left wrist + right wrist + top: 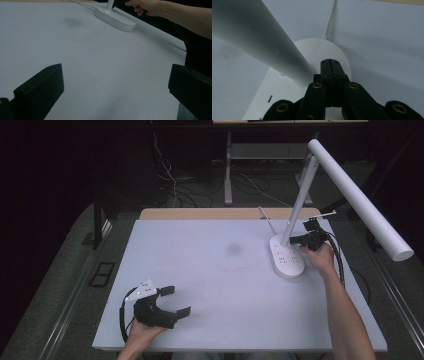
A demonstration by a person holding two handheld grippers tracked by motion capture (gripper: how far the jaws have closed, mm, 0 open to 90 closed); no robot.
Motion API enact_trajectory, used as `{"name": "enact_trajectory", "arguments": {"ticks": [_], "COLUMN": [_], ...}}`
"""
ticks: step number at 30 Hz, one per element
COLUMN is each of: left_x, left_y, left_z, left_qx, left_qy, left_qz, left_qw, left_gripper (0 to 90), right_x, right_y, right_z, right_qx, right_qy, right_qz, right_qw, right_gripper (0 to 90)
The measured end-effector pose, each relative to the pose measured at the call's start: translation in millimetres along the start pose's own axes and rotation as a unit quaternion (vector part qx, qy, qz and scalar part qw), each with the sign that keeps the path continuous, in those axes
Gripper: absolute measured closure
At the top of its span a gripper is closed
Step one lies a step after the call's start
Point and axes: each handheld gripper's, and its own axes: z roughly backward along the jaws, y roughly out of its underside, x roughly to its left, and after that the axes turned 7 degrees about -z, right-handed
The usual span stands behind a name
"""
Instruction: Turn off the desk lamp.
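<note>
A white desk lamp stands at the table's far right, with an oval base [287, 260], a slanted stem [300, 195] and a long tube head [360, 195]. My right gripper [296, 240] is shut with nothing between its jaws, its tips right beside the foot of the stem. In the right gripper view the closed tips [330, 63] hover over the round end of the base [312, 48], next to the stem [262, 42]. My left gripper [176, 301] rests open near the table's front left corner. Its jaws [116, 75] stand wide apart over bare table.
The white table top [215, 280] has a faint dark smudge [233, 248] near its middle. The lamp's white cord [329, 20] runs off the far edge. The lamp head overhangs the right side. Dark floor with cables and a stand's leg [228, 170] lies beyond.
</note>
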Motion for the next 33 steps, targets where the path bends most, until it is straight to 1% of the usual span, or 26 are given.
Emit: {"name": "enact_trajectory", "arguments": {"ticks": [2,4,5,6,9,10,13,15,16,19,20,23,24,25,27,31,33], "left_x": [0.6,-0.2,-0.6,-0.9,0.0,0.7,1.1,0.8,0.5,-0.3,-0.5,-1.0,-1.2,-1.3,-1.3,-1.3,-1.5], "left_y": [0.0,-0.1,-0.2,-0.2,0.0,-0.1,-0.2,-0.2,-0.2,-0.4,-0.4,-0.4,-0.4,-0.4,-0.5,-0.8,-0.9], "left_z": [-0.2,-0.4,-0.3,-0.1,0.0,0.0,-0.1,-0.3,-0.5,-0.7,-0.7,-0.7,-0.7,-0.7,-0.7,-0.8,-0.7], "left_qx": [0.000,0.001,0.001,0.000,0.000,-0.001,-0.001,0.000,-0.001,-0.001,-0.001,-0.001,-0.002,-0.002,-0.001,-0.002,-0.004], "left_qy": [0.000,0.000,0.001,0.001,0.000,0.000,0.000,0.001,0.001,0.002,0.002,0.002,0.002,0.002,0.003,0.003,0.003], "left_qz": [-0.001,-0.001,-0.001,-0.001,0.000,-0.001,0.000,-0.001,-0.001,-0.001,0.000,0.001,0.001,0.001,0.001,0.000,0.000], "left_qw": [1.0000,1.0000,1.0000,1.0000,1.0000,1.0000,1.0000,1.0000,1.0000,1.0000,1.0000,1.0000,1.0000,1.0000,1.0000,1.0000,1.0000], "left_gripper": [0.0,0.0,0.0,0.0,0.0,0.0,0.0,0.0,0.0,0.0,0.0,0.0,0.0,0.0,0.0,0.0,0.0], "right_x": [2.0,0.6,-0.3,1.0,1.8,1.5,2.1,2.2,2.9,3.4,3.7,3.6,4.5,5.3,6.8,9.3,10.6], "right_y": [1.2,2.3,2.7,3.0,3.3,3.3,3.9,4.3,4.6,6.8,8.0,10.4,10.9,10.9,11.3,11.6,12.2], "right_z": [-0.4,-0.4,-0.4,0.3,0.9,1.9,4.0,7.3,8.4,12.0,13.8,19.2,21.6,22.8,27.4,36.9,41.7], "right_qx": [0.001,-0.002,-0.005,-0.007,-0.009,-0.011,-0.015,-0.027,-0.028,-0.034,-0.034,-0.042,-0.043,-0.044,-0.046,-0.049,-0.054], "right_qy": [0.007,0.002,-0.001,0.003,0.007,0.003,0.002,-0.007,-0.010,-0.011,-0.014,-0.014,-0.014,-0.010,-0.006,-0.003,-0.006], "right_qz": [0.001,-0.009,-0.009,-0.004,-0.001,-0.003,-0.004,-0.005,-0.007,-0.002,-0.007,-0.008,-0.010,-0.011,0.000,-0.008,-0.007], "right_qw": [1.0000,1.0000,1.0000,1.0000,0.9999,0.9999,0.9999,0.9996,0.9996,0.9994,0.9993,0.9990,0.9989,0.9989,0.9989,0.9988,0.9985], "right_gripper": [90.0,90.0,90.0,90.0,90.0,90.0,90.0,90.0,90.0,89.9,89.9,89.8,78.1,78.1,78.0,74.4,71.7]}}
